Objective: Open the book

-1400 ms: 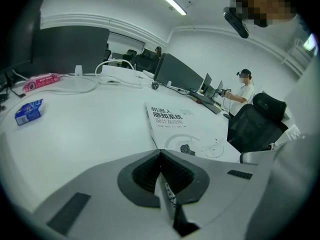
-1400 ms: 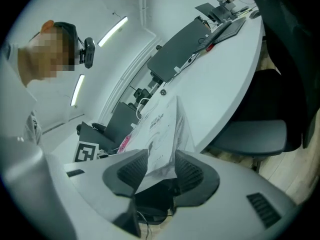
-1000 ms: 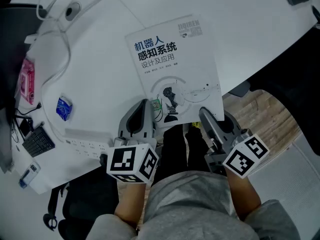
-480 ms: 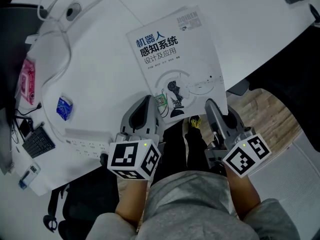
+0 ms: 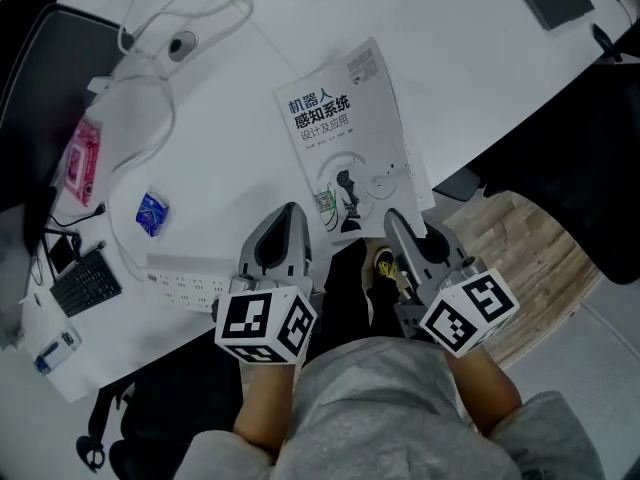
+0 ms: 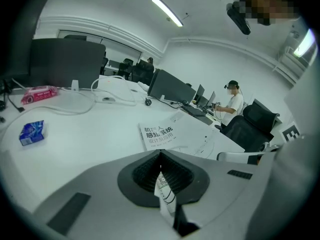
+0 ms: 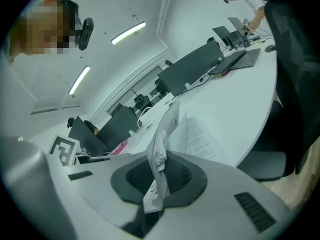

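Nearest the person, the left tool (image 6: 161, 156) is seen clamped on the near left corner of the white paperback book with a dark printed title (image 5: 340, 128). Its dark pads are pressed together on a thin printed edge of the cover. Just across that near edge, the right tool (image 7: 159, 159) is closed down on the book's near right corner. A thin sheaf, the cover with a few leaves, is pinched between its pads and held up on edge. A printed page is laid bare beneath it. The book itself is found on the white curved surface (image 5: 230, 58), its near edge jutting past the rim toward the person. To the left of the book, a white power strip (image 5: 185, 278) is lined along the rim. A small blue packet (image 5: 151, 213) is spotted further left of the book, and a pink packet (image 5: 82, 158) beyond that. White cables (image 5: 150, 118) are looped on the book's far left.
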Demonstrator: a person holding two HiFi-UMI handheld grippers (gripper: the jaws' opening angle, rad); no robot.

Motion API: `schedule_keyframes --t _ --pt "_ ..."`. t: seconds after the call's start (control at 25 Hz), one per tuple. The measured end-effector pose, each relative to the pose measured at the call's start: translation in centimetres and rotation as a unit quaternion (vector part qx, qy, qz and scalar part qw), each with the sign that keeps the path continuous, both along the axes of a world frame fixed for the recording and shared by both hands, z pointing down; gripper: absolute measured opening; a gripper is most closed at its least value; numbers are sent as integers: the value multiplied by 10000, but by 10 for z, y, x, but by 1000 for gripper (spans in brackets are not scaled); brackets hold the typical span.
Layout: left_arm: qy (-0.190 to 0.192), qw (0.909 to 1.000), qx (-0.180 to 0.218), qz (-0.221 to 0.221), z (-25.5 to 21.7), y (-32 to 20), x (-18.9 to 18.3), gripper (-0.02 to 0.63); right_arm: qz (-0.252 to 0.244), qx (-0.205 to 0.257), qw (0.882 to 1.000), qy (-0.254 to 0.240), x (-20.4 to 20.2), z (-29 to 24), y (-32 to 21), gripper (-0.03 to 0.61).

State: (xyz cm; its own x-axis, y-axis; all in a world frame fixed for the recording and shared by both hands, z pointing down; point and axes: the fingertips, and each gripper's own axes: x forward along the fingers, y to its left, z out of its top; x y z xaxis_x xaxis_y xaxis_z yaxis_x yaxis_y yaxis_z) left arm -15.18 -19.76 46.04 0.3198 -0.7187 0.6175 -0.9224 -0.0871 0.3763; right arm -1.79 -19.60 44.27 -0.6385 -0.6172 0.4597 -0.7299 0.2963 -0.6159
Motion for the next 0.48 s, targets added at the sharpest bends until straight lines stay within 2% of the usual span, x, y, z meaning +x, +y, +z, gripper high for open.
schedule_keyframes --t 0.24,0.48 --pt "-47 9992 325 -230 -37 2 -16 8 -614 508 9961 368 -29 -31 0 46" --pt "-71 9979 529 -369 -60 15 -33 9 -1015 887 9875 813 -56 -42 10 46"
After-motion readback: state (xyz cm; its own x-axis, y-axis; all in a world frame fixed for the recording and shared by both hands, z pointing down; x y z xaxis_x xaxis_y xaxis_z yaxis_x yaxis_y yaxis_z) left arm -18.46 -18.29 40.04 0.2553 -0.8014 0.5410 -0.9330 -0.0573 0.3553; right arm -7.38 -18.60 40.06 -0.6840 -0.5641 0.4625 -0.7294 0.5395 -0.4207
